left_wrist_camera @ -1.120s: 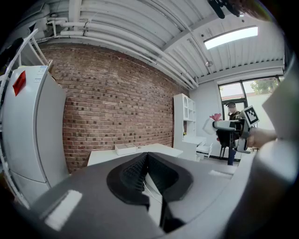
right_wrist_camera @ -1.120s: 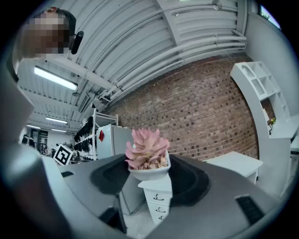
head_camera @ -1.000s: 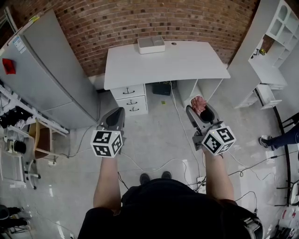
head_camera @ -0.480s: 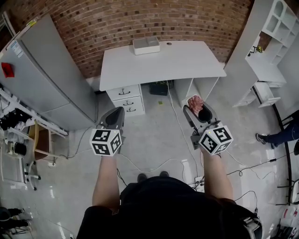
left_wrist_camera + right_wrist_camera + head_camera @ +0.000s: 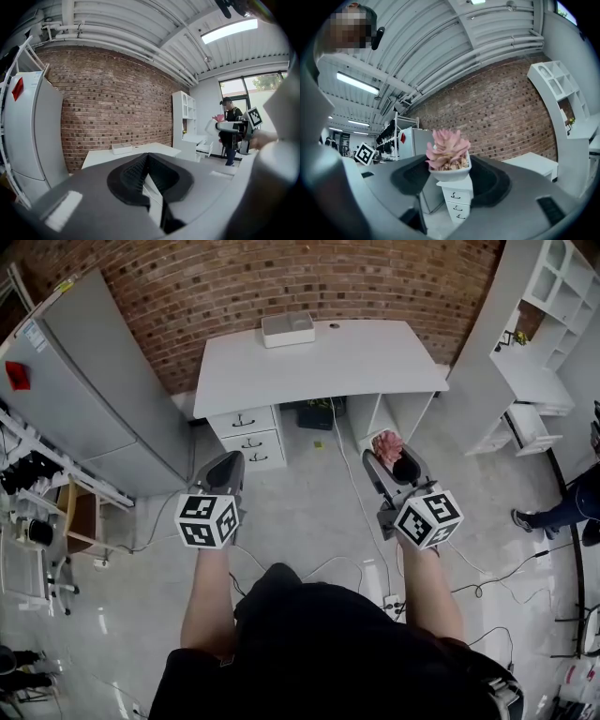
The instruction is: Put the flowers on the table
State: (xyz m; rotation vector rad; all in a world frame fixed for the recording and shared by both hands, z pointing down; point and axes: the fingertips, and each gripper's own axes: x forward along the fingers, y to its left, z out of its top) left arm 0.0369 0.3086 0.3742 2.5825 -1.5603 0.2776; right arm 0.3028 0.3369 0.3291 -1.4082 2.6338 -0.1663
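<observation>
1. Here, closest in, your right gripper is clamped on the small white pot of the flowers. A pad presses on each side of the bowl, and the pink rosette stands clear above the jaws.
2. Orientation: the plant's long axis runs base to tip and stands upright, across the line on which the jaws close. The leaf tips point up, and in the head view the rosette faces the camera.
3. Across from the loaded claw, your left gripper is closed on nothing, its pads meeting.
4. Below the claw there is only bare floor, so the pot hangs unsupported. Risk: the hold looks like a shallow pinch on a smooth, rounded wall. Easing the squeeze or rolling the wrist would likely let the pot slip, or tip its pale gravel out.
5. Ahead of the jaws, well apart, stands the white table, with drawers below it. Risk: coming in too low could knock the pot's underside on the near edge and lever it out of the pads.
6. Farthest, a white tray sits at the table's back edge. A set-down short of it would avoid a collision.
</observation>
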